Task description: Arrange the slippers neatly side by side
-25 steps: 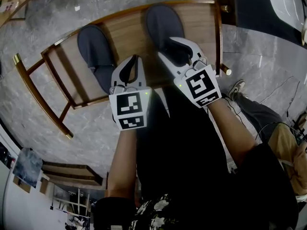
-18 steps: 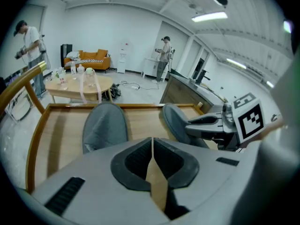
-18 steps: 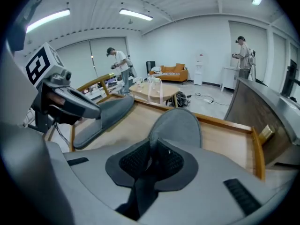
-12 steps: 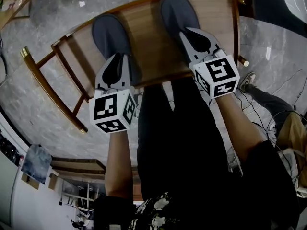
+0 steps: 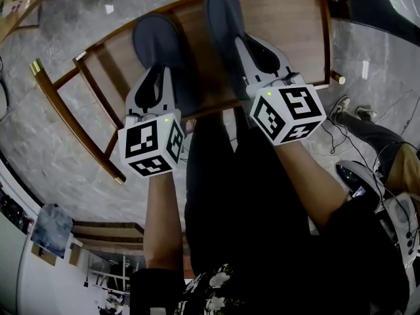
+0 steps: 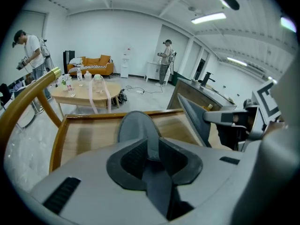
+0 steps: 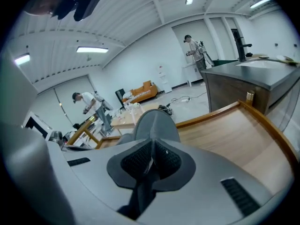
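Note:
Two dark grey slippers lie on a wooden chair seat (image 5: 289, 31). My left gripper (image 5: 161, 69) is at the heel of the left slipper (image 5: 161, 41), which rests flat. Its jaws are opening, and the thin heel edge still fills the gap between the pads (image 6: 151, 149). My right gripper (image 5: 252, 48) has its jaws closing on the heel of the right slipper (image 5: 220, 12), with the pads pressed on it (image 7: 151, 161). In the left gripper view the right slipper (image 6: 192, 121) stands tilted on edge beside the left slipper (image 6: 136, 123).
The chair's back rails (image 5: 59, 110) run off the left of the seat over a marble floor. My legs stand against the seat's near edge. A shoe (image 5: 341, 107) and cables lie to the right. A low table (image 6: 86, 90) and people stand farther off.
The right jaws went from wide open to shut on the right slipper's heel and carried it left, closer to the left slipper. The left gripper shifted slightly left.

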A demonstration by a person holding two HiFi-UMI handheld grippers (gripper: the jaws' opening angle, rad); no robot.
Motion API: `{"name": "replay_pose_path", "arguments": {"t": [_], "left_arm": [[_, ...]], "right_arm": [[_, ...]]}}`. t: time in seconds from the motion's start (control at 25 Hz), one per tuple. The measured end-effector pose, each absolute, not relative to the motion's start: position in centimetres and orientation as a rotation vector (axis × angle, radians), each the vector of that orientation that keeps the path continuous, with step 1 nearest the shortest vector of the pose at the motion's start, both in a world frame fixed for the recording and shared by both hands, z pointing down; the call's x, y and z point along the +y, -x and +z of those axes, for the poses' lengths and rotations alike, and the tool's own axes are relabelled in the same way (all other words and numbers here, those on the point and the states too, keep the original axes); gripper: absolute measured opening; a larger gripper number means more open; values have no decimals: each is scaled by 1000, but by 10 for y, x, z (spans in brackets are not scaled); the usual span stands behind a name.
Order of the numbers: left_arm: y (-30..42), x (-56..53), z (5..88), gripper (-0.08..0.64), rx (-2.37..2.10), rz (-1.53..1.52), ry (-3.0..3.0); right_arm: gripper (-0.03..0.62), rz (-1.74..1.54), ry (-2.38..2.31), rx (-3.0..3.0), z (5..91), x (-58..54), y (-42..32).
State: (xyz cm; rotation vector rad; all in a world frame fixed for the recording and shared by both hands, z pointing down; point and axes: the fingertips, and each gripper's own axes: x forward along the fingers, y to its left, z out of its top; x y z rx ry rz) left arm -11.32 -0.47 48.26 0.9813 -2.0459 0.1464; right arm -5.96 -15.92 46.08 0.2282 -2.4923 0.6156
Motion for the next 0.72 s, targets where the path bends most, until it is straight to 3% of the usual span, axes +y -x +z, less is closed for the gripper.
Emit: {"name": "replay_pose_path", "arguments": {"t": [0.36,0.72], "left_arm": [[127,-2,482,81,-2061,92,-987],[128,-4,507,87,-2016,80,-971]], "right_arm": [[15,869,-417,-2430,479,-145,67],[15,821,-354,-2376,509,-115,67]]}}
